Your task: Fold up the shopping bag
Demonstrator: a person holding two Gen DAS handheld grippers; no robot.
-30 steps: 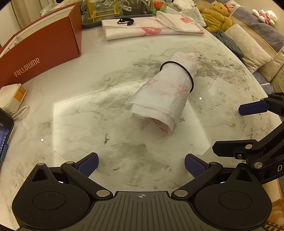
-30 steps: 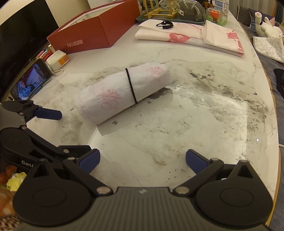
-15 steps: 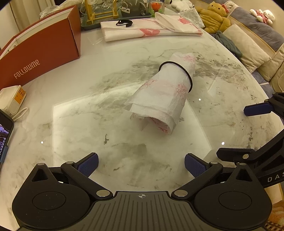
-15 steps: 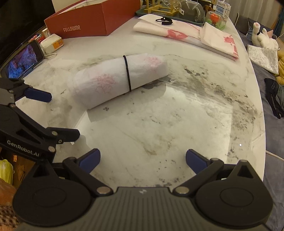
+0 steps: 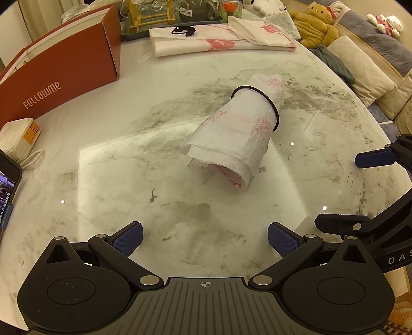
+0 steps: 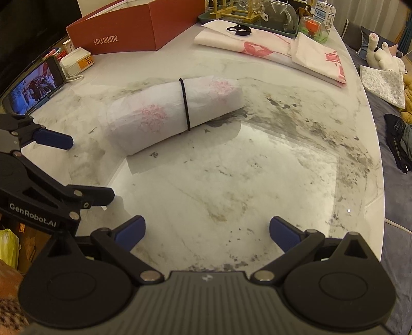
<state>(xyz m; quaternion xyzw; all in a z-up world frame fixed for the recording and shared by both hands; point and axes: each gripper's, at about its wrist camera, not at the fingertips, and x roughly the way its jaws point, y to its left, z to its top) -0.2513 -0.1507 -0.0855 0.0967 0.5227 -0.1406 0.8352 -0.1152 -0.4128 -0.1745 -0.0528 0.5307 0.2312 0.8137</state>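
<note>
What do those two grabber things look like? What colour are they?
The left gripper and right gripper match: matte black, with round discs, silver rivets, a ribbed grey middle and thin black linkage bars. The fingertips wear textured blue pads. White letters on the left one's side read GenRobot.AI. No cables or sleeves show.

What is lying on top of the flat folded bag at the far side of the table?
A small black band lies on the flat folded bag, near its left end. A second folded bag overlaps its right end and covers that part.

red box (image 5: pixel 59 69), phone (image 6: pixel 33 89), charger (image 5: pixel 19 136), plush cat (image 5: pixel 315 23).
</note>
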